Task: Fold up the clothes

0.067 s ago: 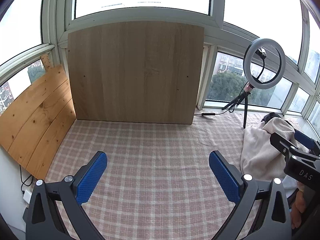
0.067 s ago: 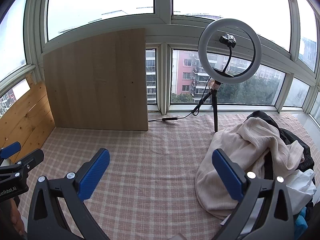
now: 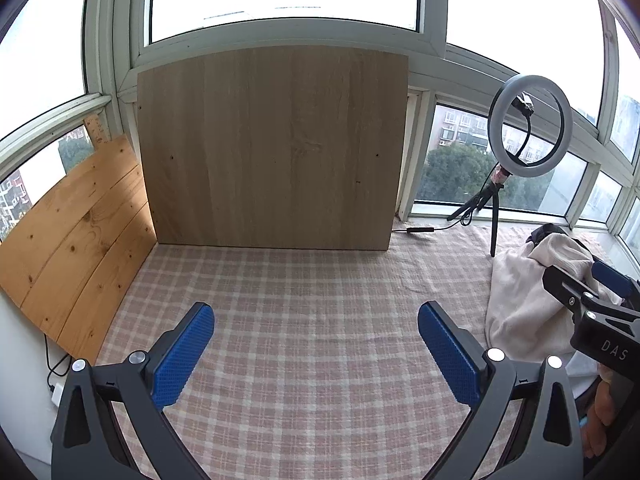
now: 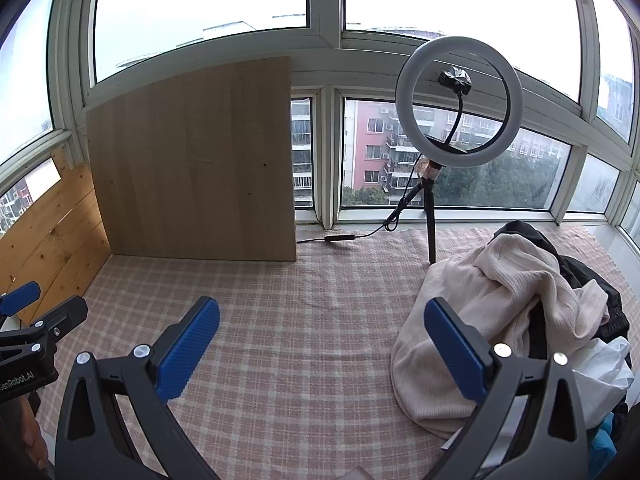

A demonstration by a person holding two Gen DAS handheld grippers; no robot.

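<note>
Both grippers wide open, nothing held, over the checked cloth.

Left gripper (image 3: 316,354) hovers, pads spread, over bare pink plaid cloth (image 3: 312,292); right gripper (image 4: 322,354) likewise, its right pad in front of the cream ribbed sweater (image 4: 492,308), heaped with dark clothes beside the ring light (image 4: 459,101).

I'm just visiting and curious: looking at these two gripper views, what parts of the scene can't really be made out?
- Clothes pile, right wrist view: its lower part sits behind the right gripper finger, and the frame edge cuts its right side.
- Dark garment: mostly buried under the cream sweater, type unclear.
- Left wrist view: the right gripper's body covers most of the pile.
- Both views: the person's hands are barely visible at the edges.
</note>
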